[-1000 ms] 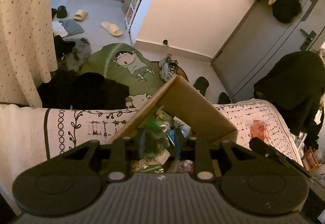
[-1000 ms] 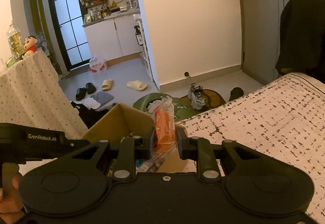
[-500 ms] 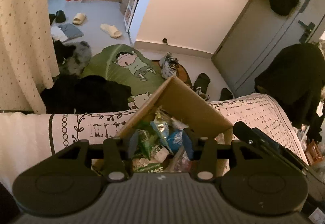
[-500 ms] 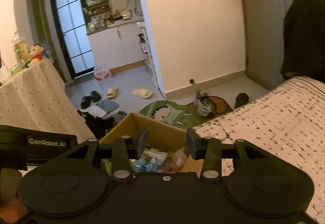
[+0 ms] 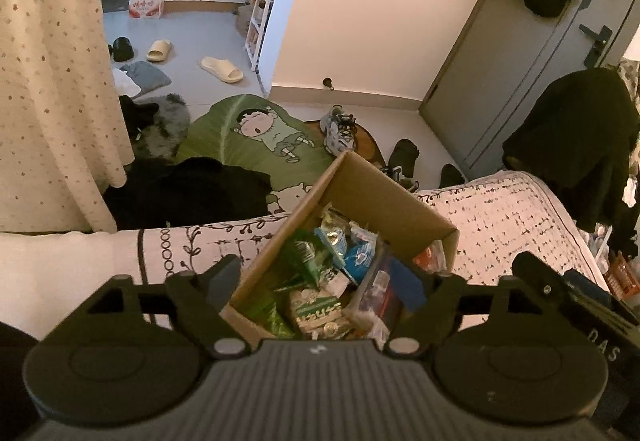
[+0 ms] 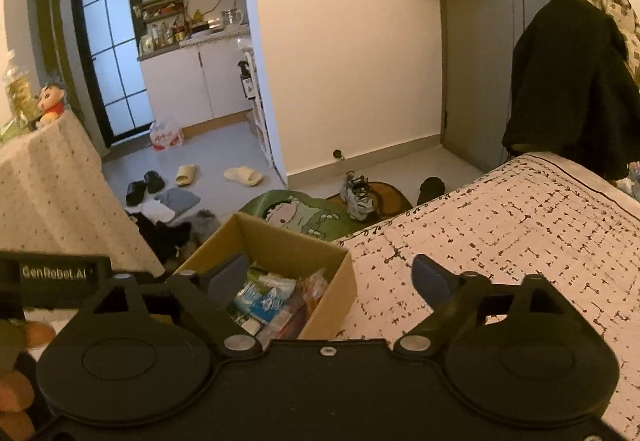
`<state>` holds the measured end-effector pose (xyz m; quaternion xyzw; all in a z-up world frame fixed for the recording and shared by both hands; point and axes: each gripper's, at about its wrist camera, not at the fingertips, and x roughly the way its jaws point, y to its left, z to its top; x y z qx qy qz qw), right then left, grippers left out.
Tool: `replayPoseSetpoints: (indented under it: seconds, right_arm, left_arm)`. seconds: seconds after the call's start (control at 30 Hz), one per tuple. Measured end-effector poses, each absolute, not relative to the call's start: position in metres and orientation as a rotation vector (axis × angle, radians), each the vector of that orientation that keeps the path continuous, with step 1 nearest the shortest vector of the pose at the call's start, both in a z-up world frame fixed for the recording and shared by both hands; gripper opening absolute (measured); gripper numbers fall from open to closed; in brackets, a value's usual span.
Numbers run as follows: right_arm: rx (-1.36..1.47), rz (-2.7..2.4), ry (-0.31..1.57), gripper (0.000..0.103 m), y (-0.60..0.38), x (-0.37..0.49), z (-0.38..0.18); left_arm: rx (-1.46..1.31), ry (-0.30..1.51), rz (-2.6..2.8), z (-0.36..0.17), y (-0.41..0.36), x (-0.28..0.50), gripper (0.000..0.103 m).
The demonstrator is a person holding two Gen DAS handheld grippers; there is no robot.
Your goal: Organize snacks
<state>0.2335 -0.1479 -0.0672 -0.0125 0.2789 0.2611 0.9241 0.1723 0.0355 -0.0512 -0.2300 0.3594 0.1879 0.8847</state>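
Both the left gripper and right gripper are wide open and empty above the full box, so bumping it could spill snacks out.

Left gripper: jaws spread wide, nothing between the fingers, pointing forward and down.
Right gripper: jaws spread wide, fingers empty, held level beside the left one.
Left hand: wrapped around its handle.

box crammed — open bedspread beside
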Motion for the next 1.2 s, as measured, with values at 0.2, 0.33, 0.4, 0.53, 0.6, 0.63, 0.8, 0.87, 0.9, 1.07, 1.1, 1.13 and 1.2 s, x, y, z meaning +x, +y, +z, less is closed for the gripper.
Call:
replayPoseSetpoints:
  seconds: [0.2, 0.33, 0.4, 0.53, 0.6, 0.63, 0.8, 0.87, 0.9, 1.07, 1.1, 1.13, 1.2]
  right_arm:
    - [0.015, 0.482, 0.600, 0.103, -0.152, 0.224, -0.064]
    - [0.024, 0.461, 0.596, 0.103, -0.159, 0.212, -0.064]
    - [0.023, 0.449, 0.600, 0.103, -0.162, 0.206, -0.065]
    - [0.053, 0.374, 0.583, 0.103, -0.176, 0.194, -0.065]
    - [0.082, 0.357, 0.597, 0.103, -0.184, 0.190, -0.065]
    - [0.089, 0.349, 0.598, 0.103, -0.187, 0.187, -0.066]
    - [0.063, 0.320, 0.608, 0.103, -0.192, 0.169, -0.074]
    - [0.059, 0.320, 0.603, 0.103, -0.195, 0.161, -0.074]
    - [0.056, 0.319, 0.599, 0.103, -0.196, 0.158, -0.074]
    - [0.023, 0.299, 0.590, 0.103, -0.199, 0.141, -0.071]
    - [0.018, 0.295, 0.590, 0.103, -0.199, 0.138, -0.070]
    - [0.015, 0.294, 0.590, 0.103, -0.199, 0.136, -0.070]
    - [0.011, 0.297, 0.595, 0.103, -0.198, 0.131, -0.070]
  left_arm:
    - [-0.476, 0.748, 0.364, -0.043, 0.035, 0.160, 0.083]
    - [-0.460, 0.750, 0.345, -0.039, 0.031, 0.152, 0.086]
    - [-0.452, 0.748, 0.338, -0.037, 0.030, 0.147, 0.089]
    - [-0.435, 0.741, 0.323, -0.036, 0.028, 0.139, 0.091]
    - [-0.420, 0.741, 0.321, -0.037, 0.027, 0.135, 0.094]
    - [-0.416, 0.740, 0.319, -0.037, 0.026, 0.133, 0.096]
    - [-0.377, 0.731, 0.282, -0.035, 0.020, 0.123, 0.103]
    - [-0.372, 0.723, 0.254, -0.033, 0.018, 0.118, 0.103]
    - [-0.366, 0.720, 0.242, -0.033, 0.017, 0.116, 0.103]
    - [-0.341, 0.693, 0.215, -0.029, 0.010, 0.104, 0.103]
    - [-0.334, 0.692, 0.211, -0.029, 0.009, 0.101, 0.103]
    - [-0.326, 0.691, 0.206, -0.028, 0.008, 0.100, 0.103]
    - [-0.306, 0.681, 0.198, -0.026, 0.006, 0.095, 0.103]
